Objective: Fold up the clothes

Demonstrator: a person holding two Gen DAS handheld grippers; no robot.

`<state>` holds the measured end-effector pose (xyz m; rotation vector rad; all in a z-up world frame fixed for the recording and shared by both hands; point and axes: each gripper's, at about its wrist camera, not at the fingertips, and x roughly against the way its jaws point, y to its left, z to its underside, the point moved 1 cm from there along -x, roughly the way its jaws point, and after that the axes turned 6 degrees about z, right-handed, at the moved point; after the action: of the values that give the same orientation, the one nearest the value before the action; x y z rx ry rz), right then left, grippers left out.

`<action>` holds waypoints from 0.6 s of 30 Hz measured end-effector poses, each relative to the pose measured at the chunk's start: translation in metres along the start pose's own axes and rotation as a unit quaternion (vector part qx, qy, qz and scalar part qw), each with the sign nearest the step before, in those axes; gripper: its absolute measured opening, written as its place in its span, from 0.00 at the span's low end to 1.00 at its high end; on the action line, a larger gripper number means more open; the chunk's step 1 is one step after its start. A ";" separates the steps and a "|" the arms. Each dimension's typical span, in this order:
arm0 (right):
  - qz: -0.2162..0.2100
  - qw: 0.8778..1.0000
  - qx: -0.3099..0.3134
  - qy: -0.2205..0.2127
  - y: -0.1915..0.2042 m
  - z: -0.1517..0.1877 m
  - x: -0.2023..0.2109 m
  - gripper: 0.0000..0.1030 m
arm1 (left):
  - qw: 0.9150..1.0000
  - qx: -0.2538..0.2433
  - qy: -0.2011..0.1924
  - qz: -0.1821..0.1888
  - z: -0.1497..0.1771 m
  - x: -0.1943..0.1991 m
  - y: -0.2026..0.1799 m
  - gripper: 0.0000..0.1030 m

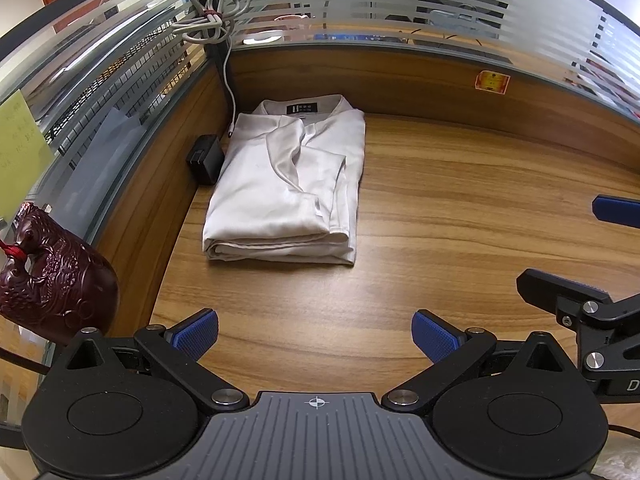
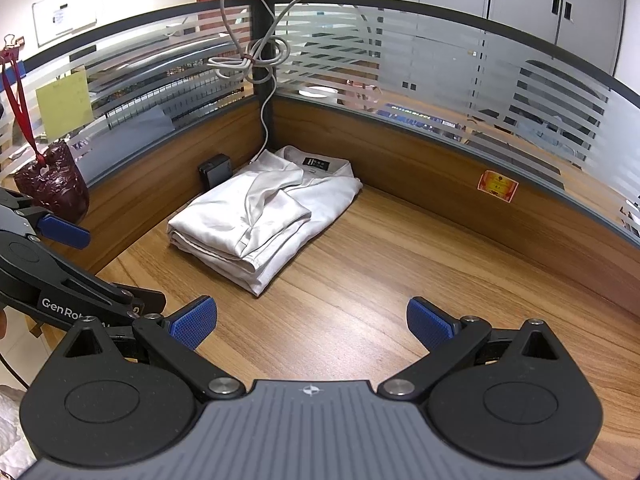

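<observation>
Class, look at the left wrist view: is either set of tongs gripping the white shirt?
No: the shirt lies folded on the desk, while the left tongs stand open and empty well short of it.

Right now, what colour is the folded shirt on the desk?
White, slightly cream, with a black neck label; the shirt shows best in the left wrist view.

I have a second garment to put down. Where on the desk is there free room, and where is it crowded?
Free: the bare wood between the folded shirt and the right partition, and the strip between the shirt and both open grippers. Crowded: the back-left corner, where the shirt lies against a black box and a hanging cable.
</observation>
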<state>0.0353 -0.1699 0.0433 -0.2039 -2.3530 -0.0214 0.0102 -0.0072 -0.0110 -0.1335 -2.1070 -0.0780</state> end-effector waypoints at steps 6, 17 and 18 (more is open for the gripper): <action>0.002 1.000 -0.004 0.001 -0.001 0.000 -0.002 0.99 | 1.000 -0.003 0.002 0.001 -0.002 -0.002 0.000 1.00; -0.001 1.000 -0.001 0.002 0.000 -0.001 -0.004 0.99 | 1.000 0.001 0.002 -0.001 -0.001 -0.001 0.003 1.00; -0.001 1.000 -0.001 0.002 0.000 -0.001 -0.004 0.99 | 1.000 0.001 0.003 -0.001 -0.001 -0.001 0.003 1.00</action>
<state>0.0388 -0.1706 0.0417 -0.2035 -2.3485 -0.0254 0.0121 -0.0041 -0.0118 -0.1294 -2.1016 -0.0763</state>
